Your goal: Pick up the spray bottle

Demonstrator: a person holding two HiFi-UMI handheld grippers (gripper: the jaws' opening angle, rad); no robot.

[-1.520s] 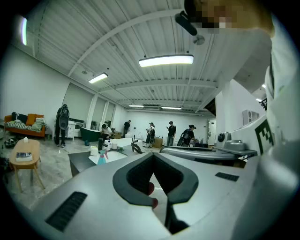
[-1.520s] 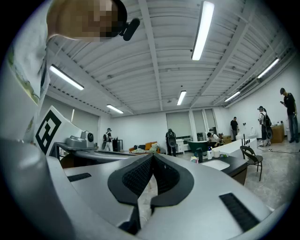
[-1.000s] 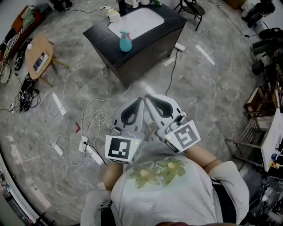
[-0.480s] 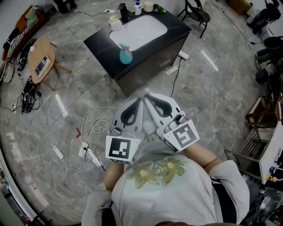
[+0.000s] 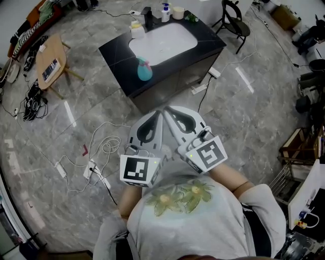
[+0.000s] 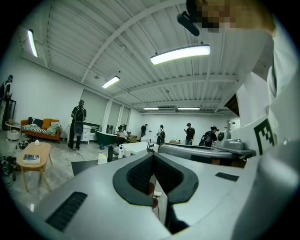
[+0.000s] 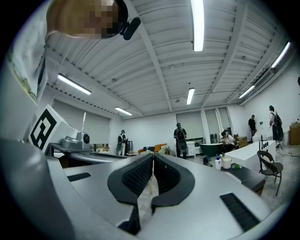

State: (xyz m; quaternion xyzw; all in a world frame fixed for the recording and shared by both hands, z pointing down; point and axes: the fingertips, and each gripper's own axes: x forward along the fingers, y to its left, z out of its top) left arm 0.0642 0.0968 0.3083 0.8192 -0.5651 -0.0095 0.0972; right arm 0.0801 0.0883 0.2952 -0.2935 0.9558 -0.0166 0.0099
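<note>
The fingers (image 6: 139, 177) of the left gripper (image 6: 153, 155) are pressed together at their tips, and only the hollow between their dark ribbed pads stays open; nothing is held in it. The right gripper (image 7: 153, 156) shows the same: its fingers (image 7: 137, 178) meet at the tips and hold nothing.

In the head view the two grippers lie side by side at the middle of the frame. The left gripper (image 5: 159, 116) and the right gripper (image 5: 170, 111) have their tips nearly touching each other and point toward the top of the frame. Their marker cubes sit just above the person's pale shirt (image 5: 193, 223), which has a leaf print and fills the lower middle.

The spray bottle (image 5: 144, 70), teal with a pinkish head, stands upright on the dark table (image 5: 114, 51) at upper centre. It is just beside the near edge of the white sink basin (image 5: 162, 39) and well apart from both grippers, with bare floor between.

At the table's far edge stand a pump bottle (image 5: 165, 11), a cup (image 5: 177, 12) and a small yellowish container (image 5: 136, 30).

White cables (image 5: 104, 147) and a power strip (image 5: 93, 168) lie on the grey marble floor at centre left. A small wooden side table (image 5: 51, 63) stands at the upper left and a dark chair (image 5: 235, 21) at the upper right.
</note>
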